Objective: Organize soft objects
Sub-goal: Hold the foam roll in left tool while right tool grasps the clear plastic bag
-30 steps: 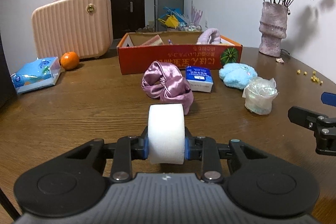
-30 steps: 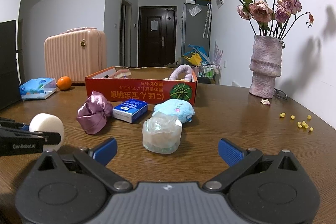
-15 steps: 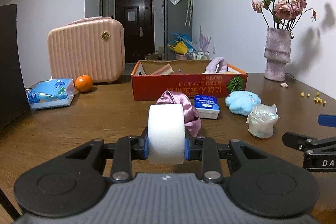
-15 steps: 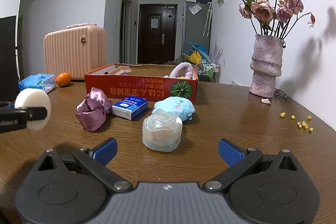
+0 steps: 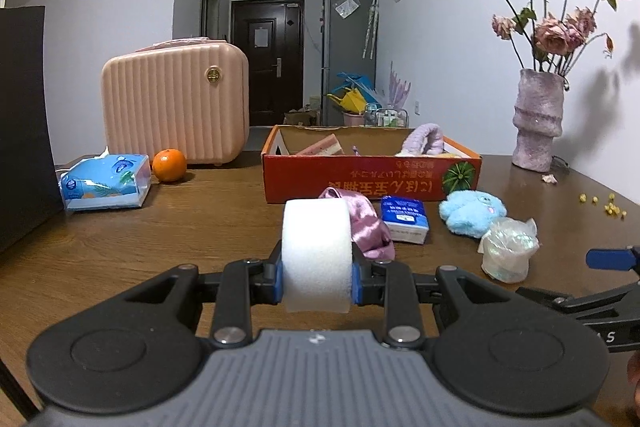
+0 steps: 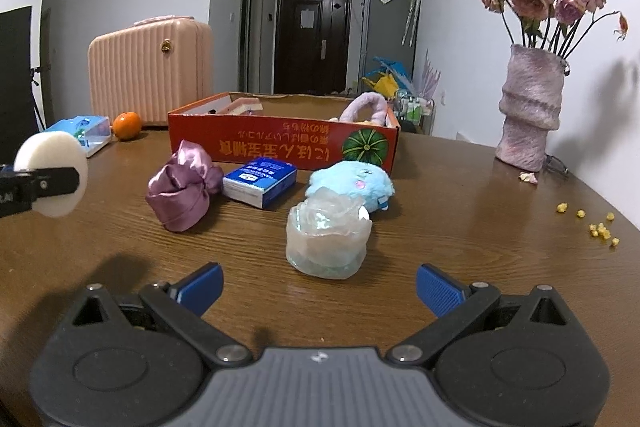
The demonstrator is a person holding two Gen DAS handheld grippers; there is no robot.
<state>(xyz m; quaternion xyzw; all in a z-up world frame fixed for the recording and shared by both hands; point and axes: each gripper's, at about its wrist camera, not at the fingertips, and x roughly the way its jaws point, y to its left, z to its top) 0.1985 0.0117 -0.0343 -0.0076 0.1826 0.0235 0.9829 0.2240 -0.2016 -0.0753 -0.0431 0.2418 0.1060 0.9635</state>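
My left gripper is shut on a round white sponge, held above the wooden table; the same white sponge shows at the left edge of the right wrist view. My right gripper stands open just in front of a clear crinkled plastic bundle, with nothing between its fingers. Behind lie a purple satin cloth, a small blue tissue pack and a light blue plush toy. The orange cardboard box holds a lilac plush piece.
A pink hard case, an orange and a blue tissue packet sit at the far left. A vase of dried roses stands at the right, with yellow crumbs near the table's right edge. A black panel stands on the left.
The left gripper has tilted upward with the sponge, so more of the room shows. In the right wrist view the sponge has risen and slid left. The right gripper stays open.
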